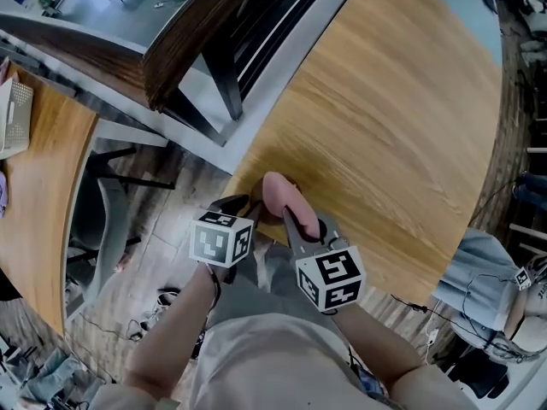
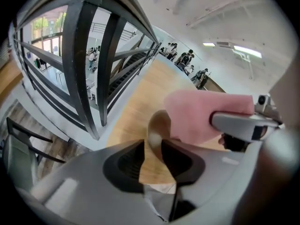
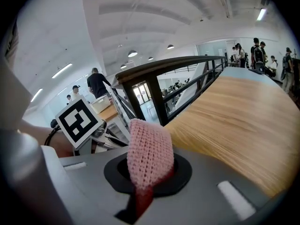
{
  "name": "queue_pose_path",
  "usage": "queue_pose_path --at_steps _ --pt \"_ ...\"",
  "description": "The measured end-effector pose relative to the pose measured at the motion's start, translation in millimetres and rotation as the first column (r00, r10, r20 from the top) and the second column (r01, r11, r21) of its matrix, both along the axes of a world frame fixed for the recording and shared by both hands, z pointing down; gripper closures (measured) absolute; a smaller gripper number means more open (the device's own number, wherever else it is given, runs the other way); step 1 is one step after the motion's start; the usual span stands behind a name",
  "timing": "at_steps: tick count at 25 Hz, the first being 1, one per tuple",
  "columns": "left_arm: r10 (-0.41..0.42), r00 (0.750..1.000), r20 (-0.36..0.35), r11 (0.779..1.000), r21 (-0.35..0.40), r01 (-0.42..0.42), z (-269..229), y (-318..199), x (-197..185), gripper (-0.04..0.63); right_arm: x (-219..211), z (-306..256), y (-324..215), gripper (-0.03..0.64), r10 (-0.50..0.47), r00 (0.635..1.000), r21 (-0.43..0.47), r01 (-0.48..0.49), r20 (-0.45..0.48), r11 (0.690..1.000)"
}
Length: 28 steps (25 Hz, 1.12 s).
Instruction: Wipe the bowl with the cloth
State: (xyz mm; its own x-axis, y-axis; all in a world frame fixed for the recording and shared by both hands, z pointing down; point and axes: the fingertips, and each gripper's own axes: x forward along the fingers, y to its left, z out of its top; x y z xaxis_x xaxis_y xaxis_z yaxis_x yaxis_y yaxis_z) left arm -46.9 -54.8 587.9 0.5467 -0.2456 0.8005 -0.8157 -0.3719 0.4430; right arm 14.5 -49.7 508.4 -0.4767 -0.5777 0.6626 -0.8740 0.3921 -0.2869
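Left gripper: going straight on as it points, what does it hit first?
Likely the brown bowl, whose rim stands between the left gripper's jaws. The pink cloth sits just beyond to the right, depth unclear.

Pink cloth (image 1: pixel 280 196) in right claw (image 1: pixel 292 219), above table (image 1: pixel 393 118)

Pink knitted cloth (image 3: pixel 147 153) beside brown bowl (image 2: pixel 158 128)

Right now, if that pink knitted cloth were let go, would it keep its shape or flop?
Probably flop: the cloth is a loose open knit, folded over where the right gripper pinches it. Likely light, since the fold stands above the jaws without sagging. Its bumpy weave should resist slipping.
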Motion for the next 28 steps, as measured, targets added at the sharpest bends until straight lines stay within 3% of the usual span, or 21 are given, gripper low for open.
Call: queue_pose_path --at_steps 4,8,11,16,21,28 --pt "-0.046 0.999 -0.001 0.999 -0.007 0.046 6 -3 -1 0.49 2 9 2 0.601 -0.004 1.0 -0.015 0.004 -0.008 1.0" --pt "-0.106 0.994 -0.017 0.994 -0.003 0.106 8 -5 0 0.581 3 17 7 0.6 -0.012 1.0 -0.026 0.012 -0.015 1.0" --pt "-0.121 0.992 -0.018 0.992 0.021 0.121 4 -5 -1 0.58 2 17 9 0.601 -0.018 1.0 -0.02 0.017 -0.021 1.0" --pt "-0.145 0.989 -0.024 0.984 0.103 0.147 -20 -9 -4 0.581 2 3 11 0.601 -0.028 0.999 0.003 0.028 -0.019 1.0" --pt "-0.134 0.991 0.015 0.97 0.205 0.128 -55 -13 -9 0.581 -10 -11 12 0.601 -0.075 0.997 0.021 0.076 -0.022 0.997" --pt "-0.069 0.996 0.052 0.926 0.375 0.045 -110 -8 -2 0.581 -41 -46 6 0.601 -0.213 0.973 0.098 0.222 -0.092 0.97"
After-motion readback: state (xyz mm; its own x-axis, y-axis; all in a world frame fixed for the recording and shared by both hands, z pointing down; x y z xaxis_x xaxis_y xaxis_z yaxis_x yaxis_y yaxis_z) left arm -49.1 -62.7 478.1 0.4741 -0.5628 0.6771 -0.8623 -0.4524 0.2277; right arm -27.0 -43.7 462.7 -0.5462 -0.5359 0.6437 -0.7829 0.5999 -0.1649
